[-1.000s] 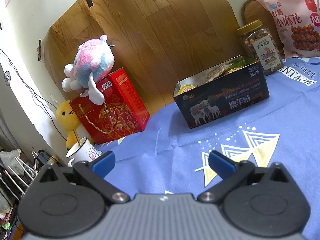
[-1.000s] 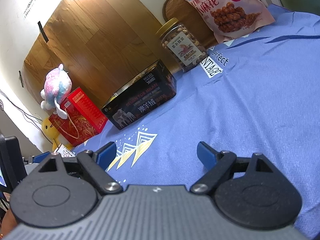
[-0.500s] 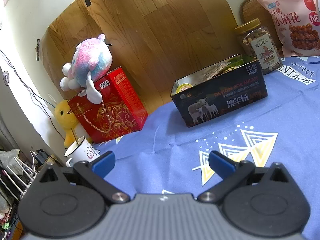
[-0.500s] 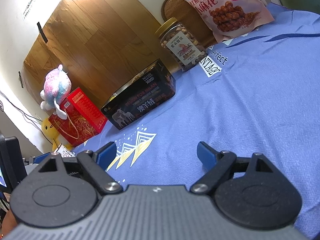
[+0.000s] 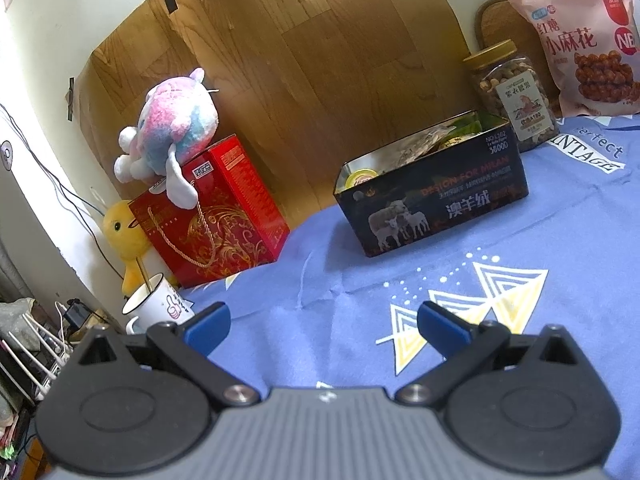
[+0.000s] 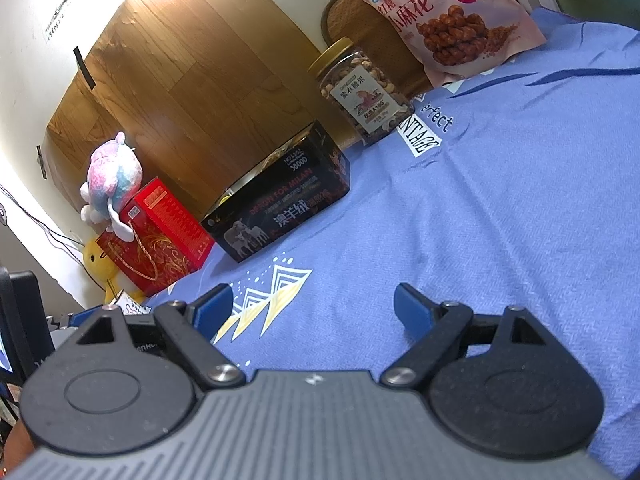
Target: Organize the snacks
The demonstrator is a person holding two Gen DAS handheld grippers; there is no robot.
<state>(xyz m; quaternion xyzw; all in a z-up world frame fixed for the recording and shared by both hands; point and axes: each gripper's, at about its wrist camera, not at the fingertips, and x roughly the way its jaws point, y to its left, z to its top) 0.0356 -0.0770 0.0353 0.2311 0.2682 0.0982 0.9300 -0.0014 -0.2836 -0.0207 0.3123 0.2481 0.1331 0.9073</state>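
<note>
A black open box with sheep printed on its side stands on the blue cloth, with several snack packets inside; it also shows in the right wrist view. A clear jar of nuts with a gold lid stands behind it, also in the right wrist view. A pink snack bag leans on the wall, also in the right wrist view. My left gripper is open and empty, well short of the box. My right gripper is open and empty over the cloth.
A red gift box with a plush toy on top stands left of the black box. A yellow duck toy and a white mug sit at the table's left edge. A wood-grain panel backs the table.
My left gripper has drawn back a little, so the black box looks slightly farther. My right gripper has barely moved. Both stay open.
</note>
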